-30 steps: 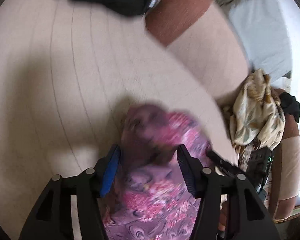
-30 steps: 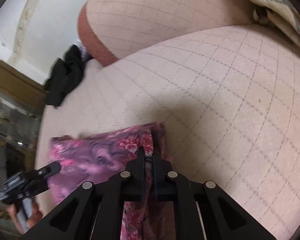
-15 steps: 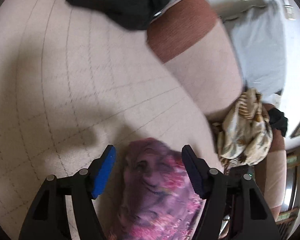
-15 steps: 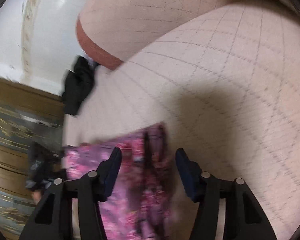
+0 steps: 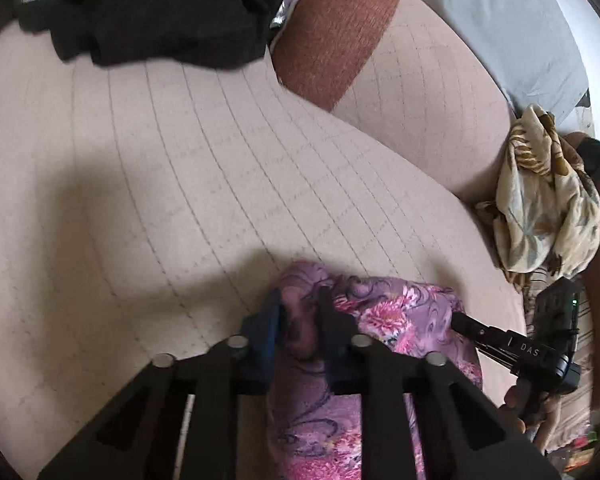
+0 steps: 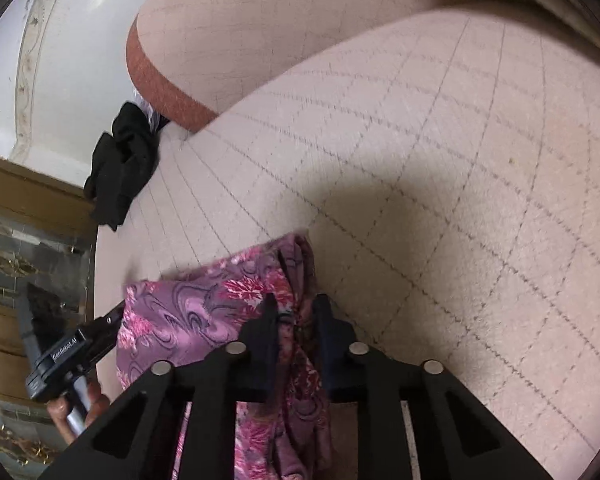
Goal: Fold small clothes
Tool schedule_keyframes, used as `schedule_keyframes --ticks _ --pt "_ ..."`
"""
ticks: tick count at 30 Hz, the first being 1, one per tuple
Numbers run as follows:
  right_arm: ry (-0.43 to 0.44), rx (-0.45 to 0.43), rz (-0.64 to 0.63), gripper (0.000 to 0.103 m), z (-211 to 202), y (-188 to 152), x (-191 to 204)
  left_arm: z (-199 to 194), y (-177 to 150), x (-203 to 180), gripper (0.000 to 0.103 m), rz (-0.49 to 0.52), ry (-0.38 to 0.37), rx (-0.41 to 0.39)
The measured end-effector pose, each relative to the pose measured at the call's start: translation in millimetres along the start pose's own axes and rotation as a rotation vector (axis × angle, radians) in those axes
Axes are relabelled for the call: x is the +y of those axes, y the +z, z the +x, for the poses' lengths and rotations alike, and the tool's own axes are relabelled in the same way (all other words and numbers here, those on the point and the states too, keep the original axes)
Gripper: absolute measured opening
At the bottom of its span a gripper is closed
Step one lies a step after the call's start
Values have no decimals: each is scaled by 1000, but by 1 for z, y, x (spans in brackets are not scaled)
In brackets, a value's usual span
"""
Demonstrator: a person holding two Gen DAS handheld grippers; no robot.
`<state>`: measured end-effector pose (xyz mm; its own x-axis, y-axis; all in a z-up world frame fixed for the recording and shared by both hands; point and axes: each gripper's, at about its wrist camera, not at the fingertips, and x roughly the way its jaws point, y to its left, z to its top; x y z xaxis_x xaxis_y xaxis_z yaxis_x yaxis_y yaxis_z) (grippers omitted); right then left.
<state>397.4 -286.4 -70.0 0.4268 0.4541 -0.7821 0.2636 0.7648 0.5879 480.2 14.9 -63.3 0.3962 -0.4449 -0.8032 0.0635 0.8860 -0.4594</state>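
Note:
A purple and pink floral garment (image 5: 400, 312) lies bunched at the front edge of the beige checked sofa seat (image 5: 180, 160). My left gripper (image 5: 300, 296) is closing on its left end, and a fold of cloth is pinched between the pads. In the right wrist view the same garment (image 6: 204, 292) spreads leftward. My right gripper (image 6: 296, 300) is closing on its gathered right edge, with cloth squeezed between the fingers. Each gripper shows in the other's view, the right one (image 5: 458, 316) and the left one (image 6: 112, 316), each held by a hand.
A black garment (image 5: 160, 12) lies at the seat's far end beside the rust-banded back cushion (image 5: 336, 32). A cream leaf-print cloth (image 5: 548, 200) is heaped at the right, with grey fabric (image 5: 520, 20) behind. A wooden glass-fronted cabinet (image 6: 20, 260) stands left.
Both grippers stood open around the floral garment half a second ago and now pinch it. The right one had been shut on it a second ago, then let go.

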Motion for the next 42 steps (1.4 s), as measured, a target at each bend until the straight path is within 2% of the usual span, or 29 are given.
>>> schedule_keyframes --ticks 2,5,6,7,8,9,10,11,12,13,15,16,17,18,19,20,21,23,26,28,29,32,33,34,35,36,38,42 --pt "-22 5 -2 15 6 -1 -1 2 -3 0 15 23 25 -24" --pt "-53 13 -65 15 13 -3 1 2 -17 -7 15 108 110 -105" --pt "-52 25 -70 17 11 -2 1 -5 -23 -14 21 131 148 -140" --pt "-47 38 -69 26 8 -1 3 -12 -25 -17 28 132 174 -152" --pt "-55 54 -64 41 -2 -4 5 -22 -29 -19 29 127 195 -157" --pt "-65 52 -71 49 -13 -10 9 -40 -33 -20 32 114 200 -164" --pt "-58 29 -100 57 -31 -20 15 -51 -36 -20 34 109 188 -166" --pt "-38 2 -140 72 -48 -32 21 -66 -43 -19 35 110 172 -167" --pt "-19 -23 -169 80 -66 -50 25 -82 -53 -18 41 112 172 -167" --pt "4 -33 -168 86 -81 -74 25 -95 -66 -16 51 107 189 -163" --pt "53 12 -118 86 -87 -114 17 -111 -102 -8 58 68 207 -106" --pt "59 31 -88 82 -85 -130 12 -114 -120 -4 58 55 199 -77" --pt "62 44 -53 70 -83 -150 3 -117 -140 1 59 42 189 -56" --pt "75 51 -31 62 -79 -170 -4 -115 -165 8 60 28 187 -33" --pt "78 55 -28 50 -74 -184 -8 -111 -178 11 60 18 195 -5" --pt "58 76 -36 35 -63 -200 -10 -102 -186 14 60 12 200 30" --pt "33 91 -57 30 -57 -205 -8 -92 -189 17 60 7 201 64" --pt "-20 65 -134 19 -61 -202 4 -86 -190 18 60 -8 193 77" --pt "-4 48 -126 16 -70 -201 4 -105 -201 13 59 -23 78 24" --pt "2 77 -126 17 -70 -209 -1 -117 -214 16 61 -42 48 -15" --pt "13 76 -107 18 -71 -214 -6 -117 -219 16 63 -42 45 -18" --pt "78 74 -40 20 -72 -216 -22 -92 -220 13 64 -16 121 37" --pt "103 75 -14 21 -71 -215 -28 -89 -219 10 62 3 145 22" --pt "119 78 3 21 -70 -215 -30 -90 -218 6 41 31 159 5" --pt "132 85 14 20 -67 -214 -33 -91 -217 3 25 39 127 14" --pt "130 85 11 18 -66 -215 -34 -92 -216 3 16 26 113 26" --pt "119 88 7 10 -67 -215 -34 -102 -218 5 12 22 108 14" --pt "79 78 -8 8 -83 -217 -35 -115 -219 5 11 0 100 -27"
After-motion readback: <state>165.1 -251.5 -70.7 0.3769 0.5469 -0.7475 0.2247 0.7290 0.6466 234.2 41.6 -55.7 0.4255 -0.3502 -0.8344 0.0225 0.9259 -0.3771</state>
